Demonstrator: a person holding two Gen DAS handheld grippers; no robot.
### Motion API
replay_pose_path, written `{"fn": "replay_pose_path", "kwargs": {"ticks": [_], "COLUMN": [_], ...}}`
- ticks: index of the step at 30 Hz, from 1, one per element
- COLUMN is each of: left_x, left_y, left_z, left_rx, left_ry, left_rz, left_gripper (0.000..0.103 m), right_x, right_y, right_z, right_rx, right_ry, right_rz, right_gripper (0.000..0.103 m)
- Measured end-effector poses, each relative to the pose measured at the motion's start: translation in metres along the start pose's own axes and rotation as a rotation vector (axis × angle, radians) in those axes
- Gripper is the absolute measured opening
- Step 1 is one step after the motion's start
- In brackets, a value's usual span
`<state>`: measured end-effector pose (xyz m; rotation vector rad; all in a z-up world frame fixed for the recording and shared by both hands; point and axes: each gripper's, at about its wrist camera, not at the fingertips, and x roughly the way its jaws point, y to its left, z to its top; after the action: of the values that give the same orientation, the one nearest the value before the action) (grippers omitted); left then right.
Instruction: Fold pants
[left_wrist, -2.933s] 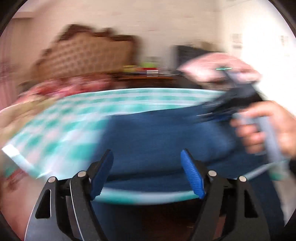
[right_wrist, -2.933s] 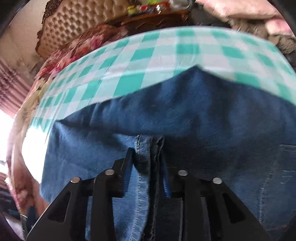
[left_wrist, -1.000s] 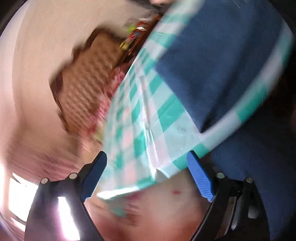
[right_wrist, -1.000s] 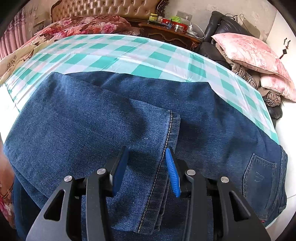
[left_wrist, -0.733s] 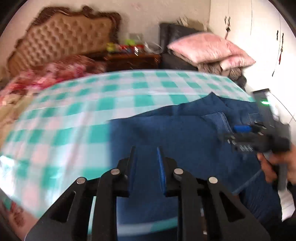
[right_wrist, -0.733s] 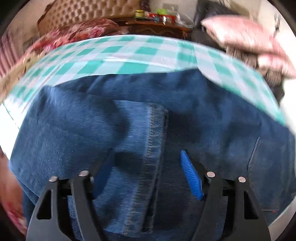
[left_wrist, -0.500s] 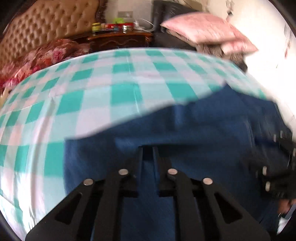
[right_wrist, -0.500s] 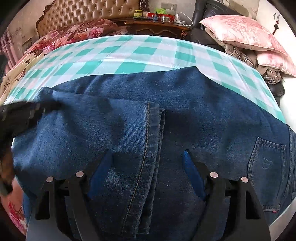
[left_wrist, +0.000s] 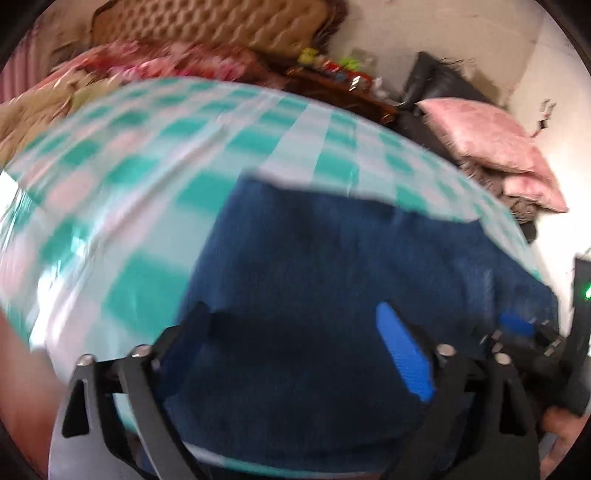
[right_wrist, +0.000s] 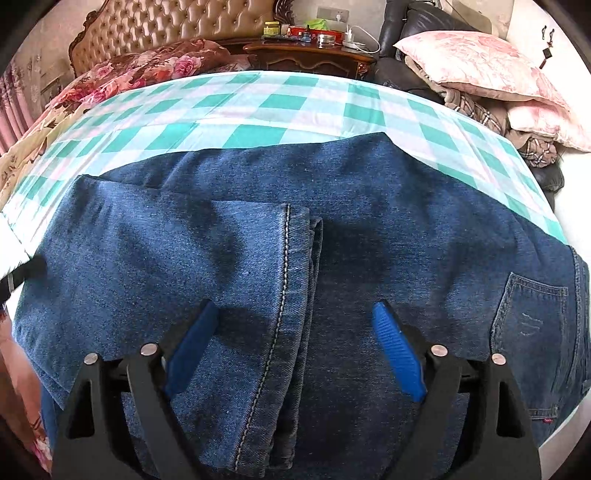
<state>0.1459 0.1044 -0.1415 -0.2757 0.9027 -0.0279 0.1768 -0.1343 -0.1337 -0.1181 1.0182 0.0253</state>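
The jeans (right_wrist: 369, 221) lie across the near half of the checked sheet (right_wrist: 258, 107), and a good part of the folding looks done: the legs are doubled back over the upper part, so the hem (right_wrist: 284, 280) with its pale stitching lies on top, near the middle. The waist end with the back pocket (right_wrist: 532, 314) points off to the right, close to the bed's edge. Both tools hang just above the denim with nothing in them. The right gripper (right_wrist: 295, 347) has its blue pads spread wide, one on each side of the hem. The left gripper (left_wrist: 295, 332) is spread too, over the left end of the bundle, though that view is smeared and I can't make out much detail there. What is left, I'd guess, is one more fold to bring the long bundle down to a compact stack, then a bit of squaring up, since the top layer sits slightly askew over the one beneath.
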Motion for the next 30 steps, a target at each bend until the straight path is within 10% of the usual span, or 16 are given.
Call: {"fn": "replay_pose_path", "kwargs": {"ticks": [4,15,21,30], "left_x": [0.012,0.013,-0.008,0.028], "left_y": [-0.020,-0.015,-0.008,-0.039], "left_z": [-0.016,-0.019,0.000,0.071], "left_rx": [0.233,0.212,0.142,0.290], "left_ry": [0.028,0.013,-0.024,0.008], "left_rz": [0.109,0.124,0.063,0.007], "left_gripper": [0.101,0.101,0.025,0.020], "right_x": [0.000,-0.045,0.002,0.025], "right_y": [-0.001,0.027,0.051,0.049], "right_z": [0.000,0.033,0.056,0.049], "right_rx": [0.003,-0.041,-0.055,-0.049], "right_ry": [0.000,-0.090,-0.017,0.018], "right_rz": [-0.010,0.145,0.127,0.064], "right_gripper": [0.088,0.090,0.084,0.073]}}
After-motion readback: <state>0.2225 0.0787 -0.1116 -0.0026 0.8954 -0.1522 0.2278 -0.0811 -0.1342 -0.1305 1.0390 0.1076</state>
